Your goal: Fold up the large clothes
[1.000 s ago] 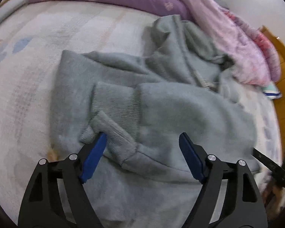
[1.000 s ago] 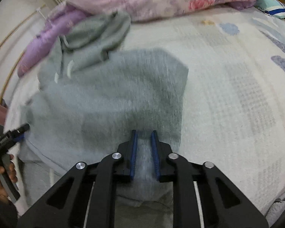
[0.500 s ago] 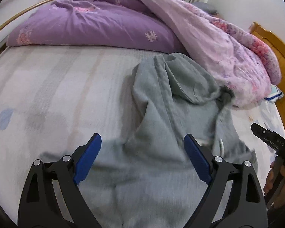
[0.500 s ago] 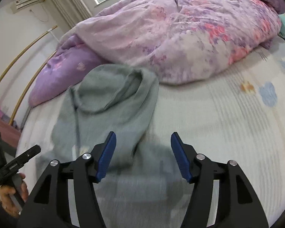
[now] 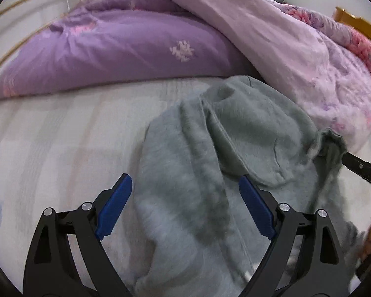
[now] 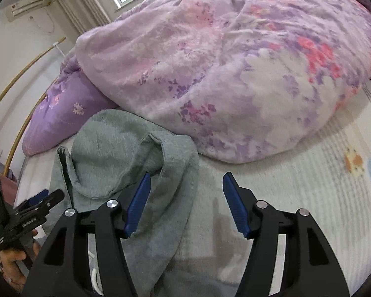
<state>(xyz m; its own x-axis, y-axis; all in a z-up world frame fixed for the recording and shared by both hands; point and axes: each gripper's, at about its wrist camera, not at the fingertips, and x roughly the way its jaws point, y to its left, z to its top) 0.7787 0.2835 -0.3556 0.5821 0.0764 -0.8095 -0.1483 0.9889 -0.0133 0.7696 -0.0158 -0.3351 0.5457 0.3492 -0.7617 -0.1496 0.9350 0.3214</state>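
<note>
A grey hoodie point(image 5: 210, 173) lies on the pale bed sheet point(image 5: 61, 136), its hood point(image 5: 254, 128) toward the quilts. My left gripper point(image 5: 185, 198) is open and empty, just above the hoodie's left shoulder side. My right gripper point(image 6: 185, 198) is open and empty over the hoodie's right edge point(image 6: 175, 198), with the hood point(image 6: 111, 148) ahead to the left. The right gripper's tip shows at the right edge of the left wrist view point(image 5: 361, 168). The left gripper shows at the lower left of the right wrist view point(image 6: 32, 210).
A purple quilt point(image 5: 111, 44) and a pink floral quilt point(image 6: 235, 61) are heaped just beyond the hood. A wooden headboard point(image 5: 358, 24) is at the far right. A metal bed rail point(image 6: 19, 79) curves on the left. Bare sheet point(image 6: 309, 185) lies to the right of the hoodie.
My right gripper let go of the hoodie's fabric and opened. Both grippers moved from the folded lower body up toward the hood, and are now close to it.
</note>
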